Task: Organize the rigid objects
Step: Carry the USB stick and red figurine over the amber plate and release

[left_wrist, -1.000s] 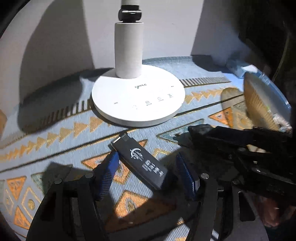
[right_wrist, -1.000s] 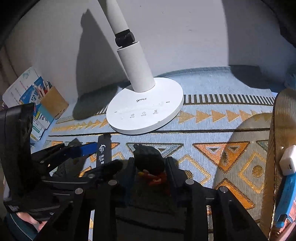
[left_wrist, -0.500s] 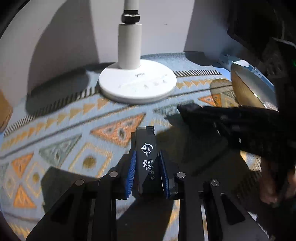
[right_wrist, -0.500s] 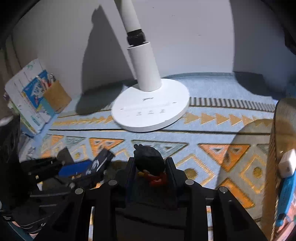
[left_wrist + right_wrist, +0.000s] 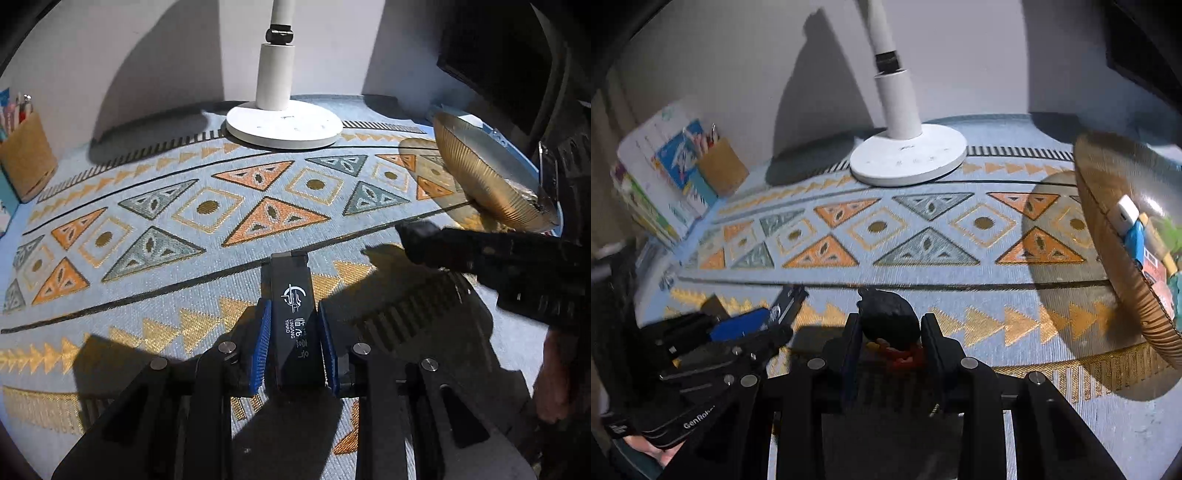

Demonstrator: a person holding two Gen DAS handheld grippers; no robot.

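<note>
My left gripper point(image 5: 293, 314) is shut on a flat black bar with a white logo point(image 5: 291, 295) and holds it above the patterned mat. It shows in the right wrist view point(image 5: 786, 301) at the lower left, still in the blue pads. My right gripper point(image 5: 889, 321) is shut on a small dark rounded toy with red and yellow parts point(image 5: 888, 317). A gold ribbed bowl point(image 5: 1108, 236) at the right holds a white plug, a blue item and other small things. The bowl also shows in the left wrist view point(image 5: 480, 173).
A white lamp base point(image 5: 282, 123) with its post stands at the back by the wall. A brown pen holder point(image 5: 26, 158) and books point(image 5: 653, 184) stand at the left. The blue patterned mat point(image 5: 207, 206) covers the table.
My left gripper closed on the black bar and lifted it off the mat, drawing back from the lamp. My right gripper, still holding the dark toy, has also drawn back and risen.
</note>
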